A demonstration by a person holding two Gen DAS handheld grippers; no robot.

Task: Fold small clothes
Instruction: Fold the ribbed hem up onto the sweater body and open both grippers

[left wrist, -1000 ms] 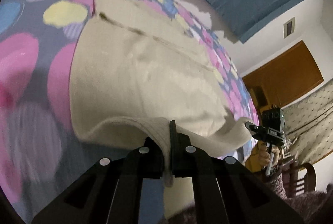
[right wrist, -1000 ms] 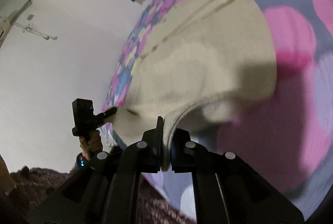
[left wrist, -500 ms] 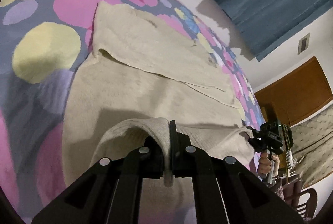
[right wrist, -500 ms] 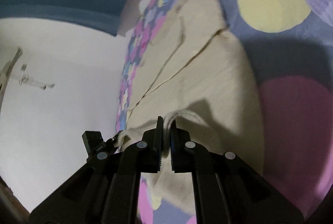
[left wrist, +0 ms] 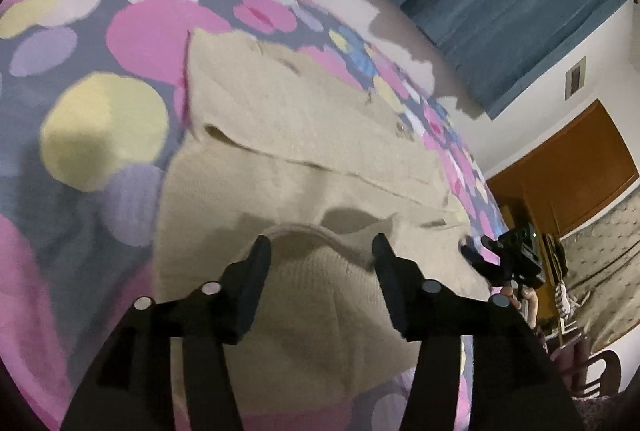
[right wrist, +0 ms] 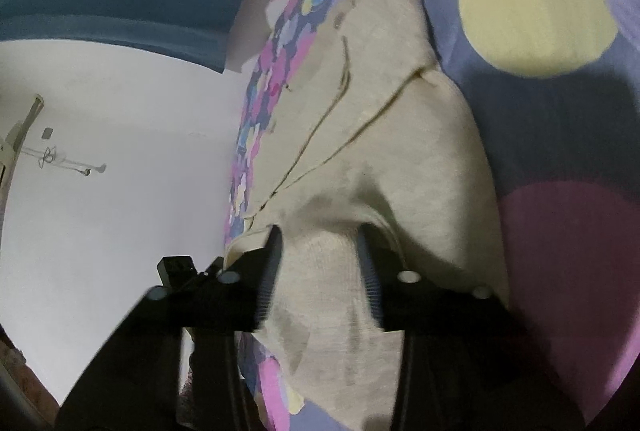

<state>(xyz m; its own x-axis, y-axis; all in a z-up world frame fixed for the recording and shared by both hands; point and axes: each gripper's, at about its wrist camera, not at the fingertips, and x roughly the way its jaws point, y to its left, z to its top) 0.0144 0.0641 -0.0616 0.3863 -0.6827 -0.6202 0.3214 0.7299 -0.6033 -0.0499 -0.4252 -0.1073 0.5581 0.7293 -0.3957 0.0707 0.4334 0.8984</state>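
Beige garment [left wrist: 304, 159] lies folded on the dotted bedspread [left wrist: 104, 127], bare spread open on both sides. My left tongs [left wrist: 320, 251] and right tongs [right wrist: 320, 243] are opening, each straddling the folded-over hem with pads off the cloth.

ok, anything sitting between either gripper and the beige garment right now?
Nothing visible. The beige garment lies folded on the spotted bedsheet; its edge sits directly between the opening jaws of the left gripper and right gripper.
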